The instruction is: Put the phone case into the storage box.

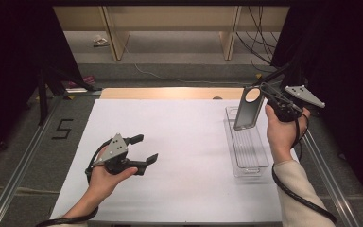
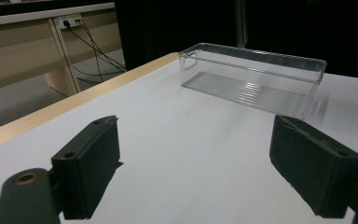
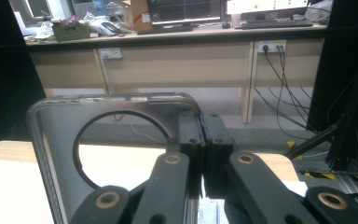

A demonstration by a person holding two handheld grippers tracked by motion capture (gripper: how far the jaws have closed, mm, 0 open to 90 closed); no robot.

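I hold the phone case (image 1: 247, 108) in my right gripper (image 1: 263, 100), jaws clamped on its edge near the top. It is dark, with a round camera cutout (image 1: 253, 94), and hangs upright in the air, long axis near vertical, lower end over the far part of the clear bin (image 1: 250, 158). In the right gripper view the case (image 3: 56, 154) stands to the left of the pinched jaws and its cutout (image 3: 121, 149) frames the room behind.

The bin lies straight below the case and slightly nearer to me, with its long axis running away from me along the counter's right side. I judge the coming move turns on this: to lay the case inside, its long axis must tip from upright to level and line up with the bin's length. My right hand (image 1: 283, 130) is right at the bin.

My left gripper (image 1: 144, 149) hovers well to the left, low over the counter, jaws wide apart and holding nothing. From it the bin (image 2: 254, 79) looks empty, ribbed on its floor.

The counter (image 1: 179, 156) is covered in white, with a wooden strip along its far edge. Beyond are grey floor, wooden desks, trailing cables and dark curtains at both sides.
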